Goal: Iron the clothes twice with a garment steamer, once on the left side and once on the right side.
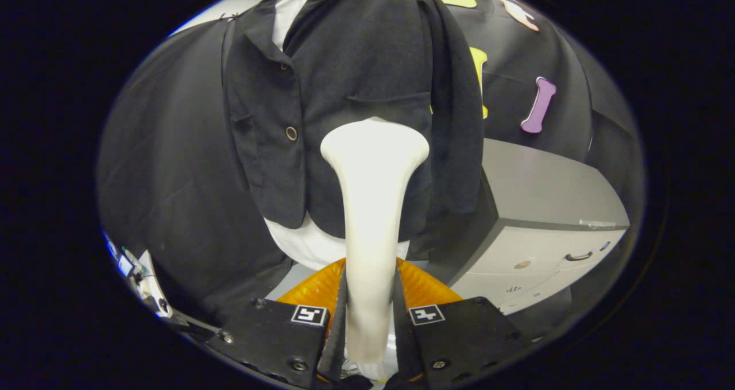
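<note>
- Gripper view: the gripper (370,321) is closed on the handle of the white garment steamer (372,206), with one finger (339,315) pressing on each side of the handle.
- Steamer body runs straight ahead from between the fingers and flares into a wide head beyond them.
- Steamer head sits against or just in front of the black jacket (344,91); contact cannot be confirmed. It lies below the flap pocket, to the right of the metal button (291,133).
- Jacket hangs over a white form (304,246), whose lower part shows beneath the hem.
- Orange ribbed base (425,286) lies just ahead of the fingers, behind the handle.
- Right of the fingers: a grey cabinet (545,217) with drawers, near the jacket's sleeve.
- Left of the jacket: plain black cloth wall (166,166).
</note>
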A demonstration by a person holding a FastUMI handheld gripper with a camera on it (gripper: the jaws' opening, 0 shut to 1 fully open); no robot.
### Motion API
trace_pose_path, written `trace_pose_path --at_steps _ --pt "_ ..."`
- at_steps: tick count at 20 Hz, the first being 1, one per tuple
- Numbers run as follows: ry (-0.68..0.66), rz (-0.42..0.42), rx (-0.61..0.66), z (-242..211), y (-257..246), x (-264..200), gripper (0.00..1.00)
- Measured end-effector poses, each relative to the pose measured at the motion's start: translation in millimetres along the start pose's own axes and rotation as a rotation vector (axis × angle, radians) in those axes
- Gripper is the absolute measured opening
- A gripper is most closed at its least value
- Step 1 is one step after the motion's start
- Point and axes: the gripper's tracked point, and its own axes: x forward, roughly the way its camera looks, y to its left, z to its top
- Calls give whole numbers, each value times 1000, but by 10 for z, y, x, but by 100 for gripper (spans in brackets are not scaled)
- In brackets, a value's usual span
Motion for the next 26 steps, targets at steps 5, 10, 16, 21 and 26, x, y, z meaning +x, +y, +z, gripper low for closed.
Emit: trace_pose_path --at_steps 5,10,16,21,26 --pt "-88 9 -2 420 143 -268 39" --pt "-203 43 2 1019 427 -560 39" --pt "-356 102 -16 1838 961 -882 39" --pt "-446 163 -78 2318 1565 -995 39" --pt "-476 184 -163 2591 2055 -866 39"
